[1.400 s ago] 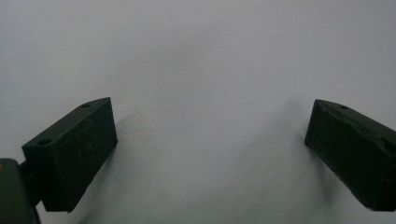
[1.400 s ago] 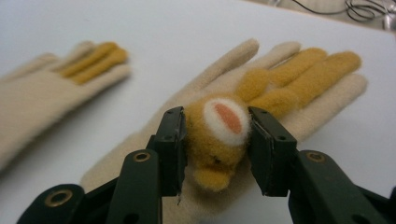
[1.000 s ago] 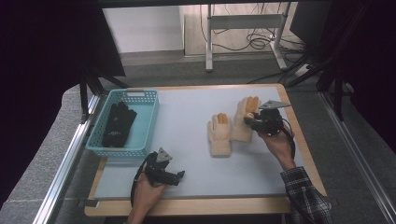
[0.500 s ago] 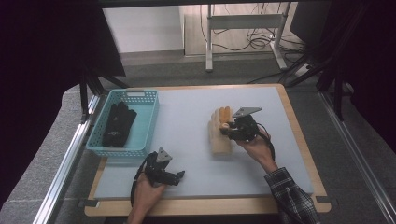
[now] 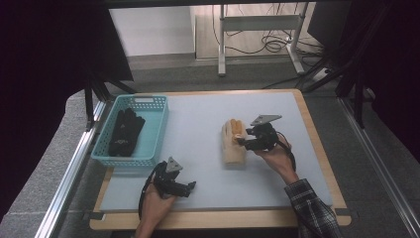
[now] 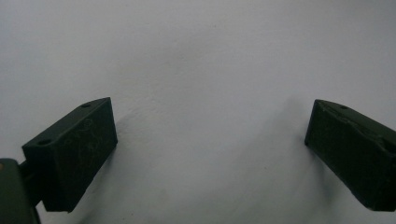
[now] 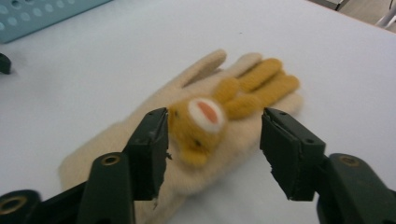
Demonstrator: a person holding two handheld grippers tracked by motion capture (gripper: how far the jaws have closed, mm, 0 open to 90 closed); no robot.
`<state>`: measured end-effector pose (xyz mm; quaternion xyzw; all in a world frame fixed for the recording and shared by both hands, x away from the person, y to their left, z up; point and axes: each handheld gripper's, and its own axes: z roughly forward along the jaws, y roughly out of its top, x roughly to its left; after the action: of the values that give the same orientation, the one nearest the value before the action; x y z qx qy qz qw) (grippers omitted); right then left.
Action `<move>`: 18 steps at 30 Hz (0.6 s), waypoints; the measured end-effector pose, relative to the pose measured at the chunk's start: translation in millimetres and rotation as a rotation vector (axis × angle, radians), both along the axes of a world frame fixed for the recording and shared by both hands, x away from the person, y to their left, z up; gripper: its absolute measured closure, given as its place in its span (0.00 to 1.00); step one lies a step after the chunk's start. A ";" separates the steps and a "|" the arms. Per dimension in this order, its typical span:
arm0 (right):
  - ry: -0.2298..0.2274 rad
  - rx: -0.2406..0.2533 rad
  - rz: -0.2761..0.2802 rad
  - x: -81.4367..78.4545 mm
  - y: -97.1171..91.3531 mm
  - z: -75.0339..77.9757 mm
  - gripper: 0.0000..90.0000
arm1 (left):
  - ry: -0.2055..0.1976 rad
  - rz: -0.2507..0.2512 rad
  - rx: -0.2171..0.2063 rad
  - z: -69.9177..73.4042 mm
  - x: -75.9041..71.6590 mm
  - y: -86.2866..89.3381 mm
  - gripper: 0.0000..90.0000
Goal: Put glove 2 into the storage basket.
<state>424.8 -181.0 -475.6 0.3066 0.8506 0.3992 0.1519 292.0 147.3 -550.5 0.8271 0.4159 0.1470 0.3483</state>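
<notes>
The right hand-held gripper (image 5: 242, 141) hangs just over a cream knitted glove with an orange-brown plush animal face on its back (image 7: 201, 126), which lies flat near the middle of the pale grey surface (image 5: 198, 124). Its jaws have just been opening and now stand apart on either side of the plush face, not pressing it. The left hand-held gripper (image 5: 190, 186) rests low at the near edge, jaws spread wide over bare surface. Off to the left, a turquoise plastic mesh basket (image 5: 156, 130) holds a black glove (image 5: 125, 133).
</notes>
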 end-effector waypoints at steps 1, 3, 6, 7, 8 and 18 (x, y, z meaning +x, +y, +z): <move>0.004 0.005 -0.002 -1.2 -3.4 1.0 0.51 | 0.000 -0.002 0.002 0.1 0.0 0.1 0.03; 0.023 -0.006 -0.008 -5.9 -12.2 0.3 0.63 | 0.000 0.000 -0.001 0.0 0.0 0.0 0.03; 0.046 -0.027 -0.007 -14.3 -20.9 -8.6 0.81 | -0.001 0.001 -0.001 -0.1 0.0 -0.1 0.03; 0.061 -0.020 0.001 -17.0 -23.0 -12.6 0.86 | -0.001 0.000 0.000 -0.1 0.0 -0.1 0.03; 0.074 -0.017 0.007 -19.6 -24.3 -16.8 0.89 | -0.001 0.001 -0.001 -0.1 0.0 -0.1 0.03; 0.115 -0.031 0.059 -33.0 -12.0 -46.7 0.95 | -0.002 0.001 0.000 -0.1 -0.2 -0.3 0.03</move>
<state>391.9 -193.0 -522.3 0.3014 0.8727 0.3720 0.0956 291.8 147.0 -550.6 0.8267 0.4161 0.1481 0.3485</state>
